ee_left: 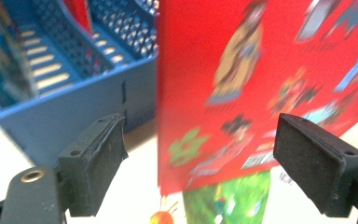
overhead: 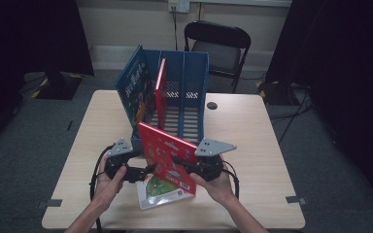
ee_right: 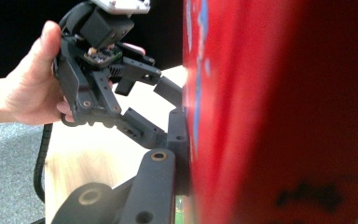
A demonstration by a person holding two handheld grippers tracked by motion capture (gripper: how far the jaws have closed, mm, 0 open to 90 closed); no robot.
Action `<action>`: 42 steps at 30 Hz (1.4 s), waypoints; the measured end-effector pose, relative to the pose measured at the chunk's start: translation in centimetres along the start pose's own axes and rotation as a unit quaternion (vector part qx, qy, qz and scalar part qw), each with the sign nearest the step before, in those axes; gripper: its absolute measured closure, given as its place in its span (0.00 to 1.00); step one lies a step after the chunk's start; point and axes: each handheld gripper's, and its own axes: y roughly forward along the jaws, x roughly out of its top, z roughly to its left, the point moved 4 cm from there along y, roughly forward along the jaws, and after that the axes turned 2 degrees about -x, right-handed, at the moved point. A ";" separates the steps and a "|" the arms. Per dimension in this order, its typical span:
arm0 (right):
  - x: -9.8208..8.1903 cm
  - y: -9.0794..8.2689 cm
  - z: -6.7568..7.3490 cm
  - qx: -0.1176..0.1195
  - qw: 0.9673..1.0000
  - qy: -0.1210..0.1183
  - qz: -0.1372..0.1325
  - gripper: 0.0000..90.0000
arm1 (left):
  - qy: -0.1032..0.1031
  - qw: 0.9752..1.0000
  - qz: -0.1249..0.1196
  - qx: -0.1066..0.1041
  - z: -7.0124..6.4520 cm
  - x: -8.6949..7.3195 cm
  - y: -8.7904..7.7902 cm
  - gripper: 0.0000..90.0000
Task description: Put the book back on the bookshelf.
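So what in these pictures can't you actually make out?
- Lettering on the raised red picture book: blurred in the left gripper view.
- The green-covered book lying flat on the table: mostly hidden under the red one in the high view.
- Right tongs: one jaw hidden behind the red cover in the right gripper view.
- The blue plastic file rack: cut off by the top edge.

Glossy red book cover, blue plastic file rack (slotted), pale wood-look tabletop, matt black claw pads

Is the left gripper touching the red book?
Apart. In the left gripper view, both pads of the left gripper stand clear of the red book.
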 end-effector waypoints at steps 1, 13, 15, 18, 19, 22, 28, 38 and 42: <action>0.0 0.0 0.0 0.000 1.000 0.001 0.000 0.89 | -0.003 1.000 0.003 0.004 0.1 -0.3 -0.1 0.18; 0.1 -1.2 -0.7 -0.011 1.000 0.019 -0.004 0.89 | 0.004 0.999 0.025 0.041 1.5 -2.2 -0.3 0.18; 0.2 -1.5 -0.9 -0.017 1.000 0.019 -0.003 0.90 | 0.006 0.999 0.033 0.036 1.4 -2.5 0.2 0.18; 0.4 -1.7 -1.1 -0.025 0.999 0.019 -0.004 0.90 | 0.009 0.999 0.040 0.035 1.4 -2.6 0.5 0.19; 0.5 -1.8 -1.1 -0.026 0.999 0.019 -0.004 0.90 | 0.009 0.999 0.040 0.035 1.4 -2.6 0.5 0.19; 0.7 -2.1 -1.4 -0.028 0.999 0.029 -0.006 0.90 | 0.010 0.999 0.037 0.035 1.5 -2.5 0.4 0.18; 1.5 -2.3 -1.5 -0.035 0.999 0.029 -0.019 0.90 | 0.007 0.999 0.032 0.037 1.8 -2.6 0.5 0.17; 3.7 -2.4 -0.9 -0.035 0.999 0.021 -0.034 0.90 | 0.005 0.999 0.026 0.035 1.7 -2.5 0.4 0.17; 4.2 -2.4 -1.1 -0.042 0.998 0.022 -0.036 0.90 | 0.006 0.999 0.026 0.028 1.7 -2.6 0.4 0.17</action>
